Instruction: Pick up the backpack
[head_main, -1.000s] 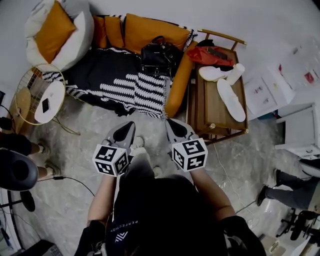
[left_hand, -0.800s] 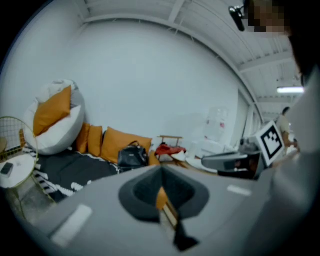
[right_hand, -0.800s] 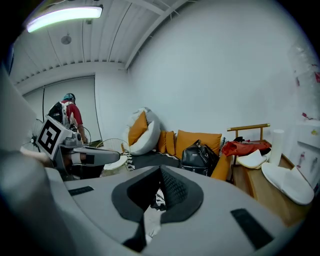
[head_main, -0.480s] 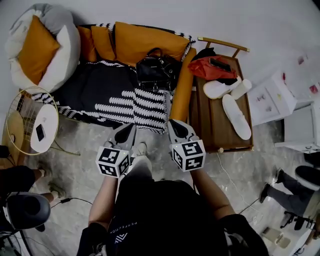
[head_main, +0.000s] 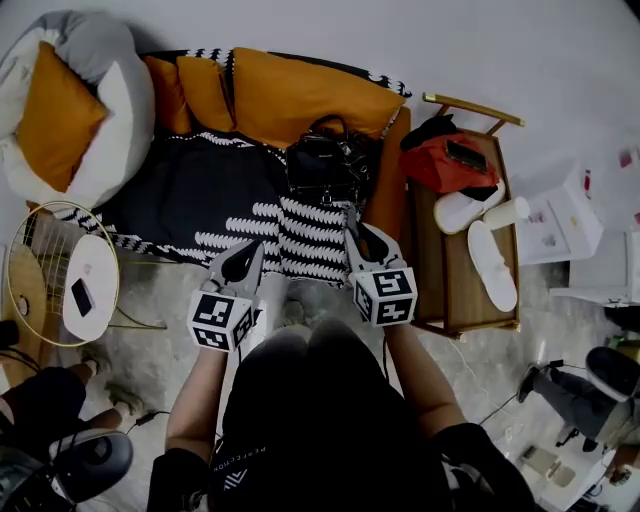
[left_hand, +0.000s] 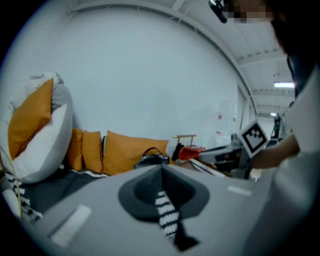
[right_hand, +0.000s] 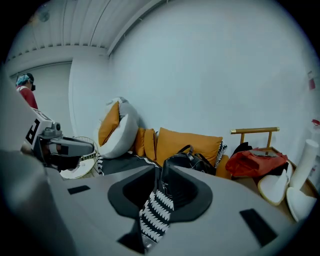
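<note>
Backpack (head_main: 328, 165) on sofa (head_main: 300, 95), untouched. Left tongs (left_hand: 161, 172) pressed together, empty; right tongs (right_hand: 159, 175) opening, nothing between.

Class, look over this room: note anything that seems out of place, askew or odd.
White slippers lie scattered on the wooden side table right of the sofa. Footwear on a tabletop looks misplaced. Nothing looks spilled or damaged.

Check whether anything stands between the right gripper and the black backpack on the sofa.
Nothing visible does. The backpack sits against an orange cushion, straight ahead of the right gripper, whose jaws are opening with nothing between them. Only the black-and-white blanket lies low beneath that path, draped over the seat's front edge.
</note>
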